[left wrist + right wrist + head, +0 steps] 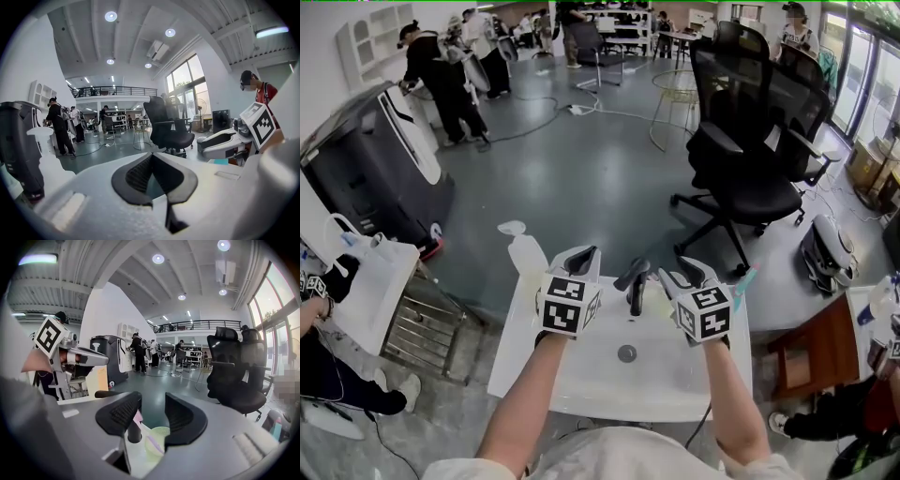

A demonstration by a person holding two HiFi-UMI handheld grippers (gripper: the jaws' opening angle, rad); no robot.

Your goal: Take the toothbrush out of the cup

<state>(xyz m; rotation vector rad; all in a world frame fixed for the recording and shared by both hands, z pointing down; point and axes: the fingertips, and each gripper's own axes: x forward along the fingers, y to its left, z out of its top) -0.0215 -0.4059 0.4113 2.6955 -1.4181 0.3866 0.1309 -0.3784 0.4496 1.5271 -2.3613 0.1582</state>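
Observation:
A pale green cup (pixel 158 440) stands on the white sink (pixel 581 375) by the black faucet (pixel 636 281). A lilac and pink toothbrush (pixel 151 444) leans in it. In the right gripper view the cup shows low between the jaws. My right gripper (pixel 153 401) is open above and short of the cup, touching nothing. Seen from the head view, that gripper (pixel 684 272) hides the cup. My left gripper (pixel 581 255) hovers left of the faucet. Its jaws (pixel 152 157) meet at the tips and hold nothing.
A white pump bottle (pixel 525 251) stands at the sink's back left corner, and a teal item (pixel 744 278) lies at its back right. A black office chair (pixel 750 150) is beyond the sink. People stand far off across the grey floor. A wooden cabinet (pixel 811 352) is to the right.

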